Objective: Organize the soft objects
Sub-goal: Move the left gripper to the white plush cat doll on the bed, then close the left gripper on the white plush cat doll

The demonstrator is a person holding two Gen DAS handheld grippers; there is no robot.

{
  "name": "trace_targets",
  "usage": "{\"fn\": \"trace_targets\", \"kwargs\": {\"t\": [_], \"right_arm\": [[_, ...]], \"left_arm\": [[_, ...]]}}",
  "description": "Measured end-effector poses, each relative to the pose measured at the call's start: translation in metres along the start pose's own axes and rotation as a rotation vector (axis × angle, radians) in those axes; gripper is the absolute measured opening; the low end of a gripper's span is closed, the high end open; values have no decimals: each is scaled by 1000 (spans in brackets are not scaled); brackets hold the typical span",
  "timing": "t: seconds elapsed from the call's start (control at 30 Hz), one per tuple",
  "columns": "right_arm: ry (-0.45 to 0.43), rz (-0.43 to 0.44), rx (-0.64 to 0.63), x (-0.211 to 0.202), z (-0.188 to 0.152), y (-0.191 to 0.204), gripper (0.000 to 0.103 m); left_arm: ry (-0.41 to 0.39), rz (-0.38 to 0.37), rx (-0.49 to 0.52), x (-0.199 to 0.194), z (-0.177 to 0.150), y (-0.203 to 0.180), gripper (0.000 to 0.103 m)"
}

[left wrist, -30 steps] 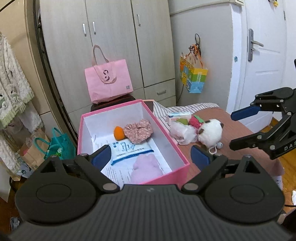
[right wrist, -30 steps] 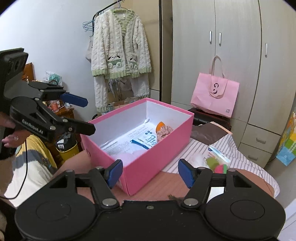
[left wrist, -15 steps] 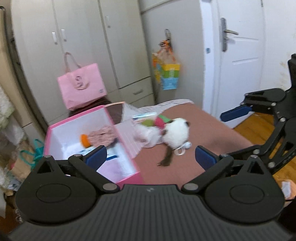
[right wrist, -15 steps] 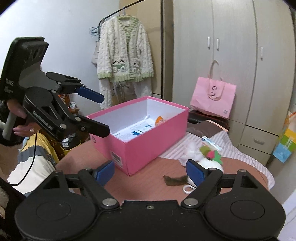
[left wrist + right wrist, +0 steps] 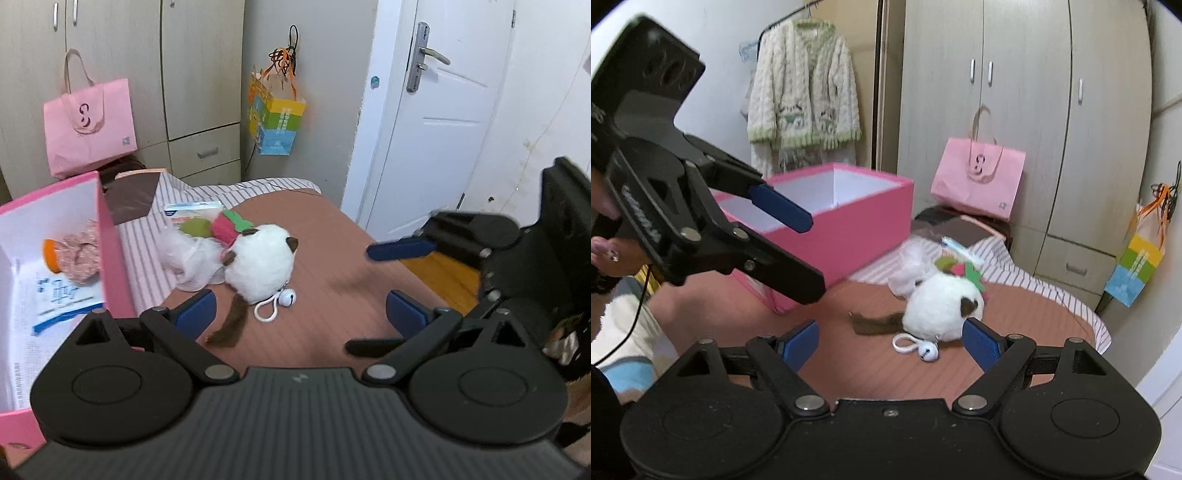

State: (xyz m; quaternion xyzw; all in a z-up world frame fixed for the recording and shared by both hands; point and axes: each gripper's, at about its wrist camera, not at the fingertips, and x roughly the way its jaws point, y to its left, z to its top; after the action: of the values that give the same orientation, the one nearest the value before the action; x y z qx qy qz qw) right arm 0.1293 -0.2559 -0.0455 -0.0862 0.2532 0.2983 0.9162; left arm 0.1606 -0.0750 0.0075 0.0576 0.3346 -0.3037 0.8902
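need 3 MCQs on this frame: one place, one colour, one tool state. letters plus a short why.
1. Where does the white plush toy lie?
A. inside the pink box
B. on the brown bed cover, outside the box
C. on the wardrobe shelf

2. What colour is the tote bag standing against the wardrobe?
A. pink
B. black
C. green

3. How is the left tool now?
A. shut on the plush toy
B. shut on nothing
C. open, holding nothing

Answers: 1 B, the toy rests on the brown bed cover to the right of the pink box. 2 A, the bag is pale pink with a matching handle. 3 C, its blue pads stand wide apart with only the cover between them, the toy just ahead.
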Motion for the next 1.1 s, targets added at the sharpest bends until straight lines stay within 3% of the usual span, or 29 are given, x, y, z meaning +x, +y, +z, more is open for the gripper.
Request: {"fn": "trace_targets", "kwargs": {"t": [0.13,0.23,0.47,0.6,0.93,1.1], "right_arm": [[57,36,40,31,-9,-15,86],[77,38,107,53,-22,-27,85],[54,44,207,79,-27,-51,85],[39,24,212,94,-20,-51,86],[66,-25,252,126,-10,-57,89],[58,-28,314,129,-10,-67,89]], "left_arm": [[-68,61,-74,19,-3,10,98],[-67,26,-157,35,1,28,93],[-81,7,-194,67,2,33,91],[-91,58,-232,90,1,36,86],[-139,101,-325,112,-2,53,76],[-126,59,-317,116,-2,53,65]]}}
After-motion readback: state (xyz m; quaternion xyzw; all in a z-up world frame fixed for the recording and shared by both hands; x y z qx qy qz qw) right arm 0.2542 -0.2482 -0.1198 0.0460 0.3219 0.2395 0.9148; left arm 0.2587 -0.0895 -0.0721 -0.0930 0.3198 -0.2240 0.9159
